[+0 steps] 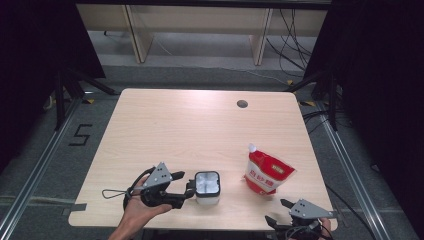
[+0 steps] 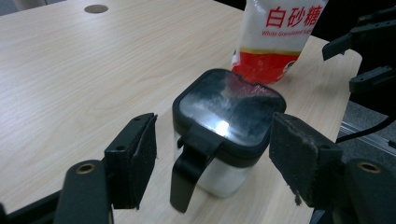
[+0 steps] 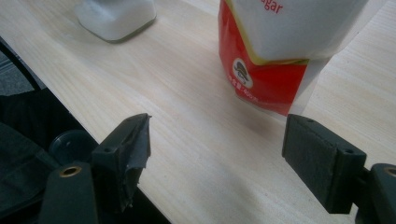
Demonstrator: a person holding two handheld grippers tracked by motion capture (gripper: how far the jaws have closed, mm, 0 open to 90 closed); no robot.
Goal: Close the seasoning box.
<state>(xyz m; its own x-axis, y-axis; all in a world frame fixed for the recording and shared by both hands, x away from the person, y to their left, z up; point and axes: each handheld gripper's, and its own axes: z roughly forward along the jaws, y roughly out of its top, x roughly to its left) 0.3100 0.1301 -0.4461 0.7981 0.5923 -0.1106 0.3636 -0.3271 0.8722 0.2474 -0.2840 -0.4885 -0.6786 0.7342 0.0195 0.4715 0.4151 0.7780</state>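
High view – left gripper [image 1: 189, 184] beside the lidded jar [image 1: 207, 187] near the table [image 1: 190, 125] front edge, sugar pouch [image 1: 266, 173] to its right, left gripper view – jaws spread either side of the jar, not gripping, right gripper view – right gripper [image 3: 217, 144] wide open, empty, near the pouch.

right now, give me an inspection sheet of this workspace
surface: light wood table, round cable hole near the far edge
job's things: sugar jar with black lid shut, upright; white granulated sugar pouch red and white, apart from the jar
clutter: nothing seen
grippers: left gripper jaws open either side of the jar, pads not touching it; right gripper open, nothing between the jaws, short of the pouch
cables: wire loop by the left gripper; loose cables on the floor beyond
surroundings: black curtains both sides, floor marking 5
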